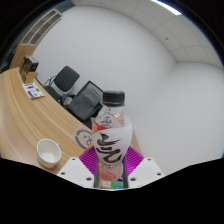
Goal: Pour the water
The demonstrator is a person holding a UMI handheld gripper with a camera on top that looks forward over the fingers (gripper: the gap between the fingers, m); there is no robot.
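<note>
A clear plastic bottle (110,135) with a black cap and a white and pink label with dark lettering stands upright between my gripper's (111,160) fingers. Both purple pads (88,158) press against its sides, so the gripper is shut on it. The bottle is held above the wooden table (25,115). A small white cup (49,151) stands on the table just left of the fingers, below the level of the bottle's label.
The long wooden table runs off to the left, with a small blue and white item (34,91) lying on it. Black office chairs (68,83) stand beyond the table. Plain white walls are behind.
</note>
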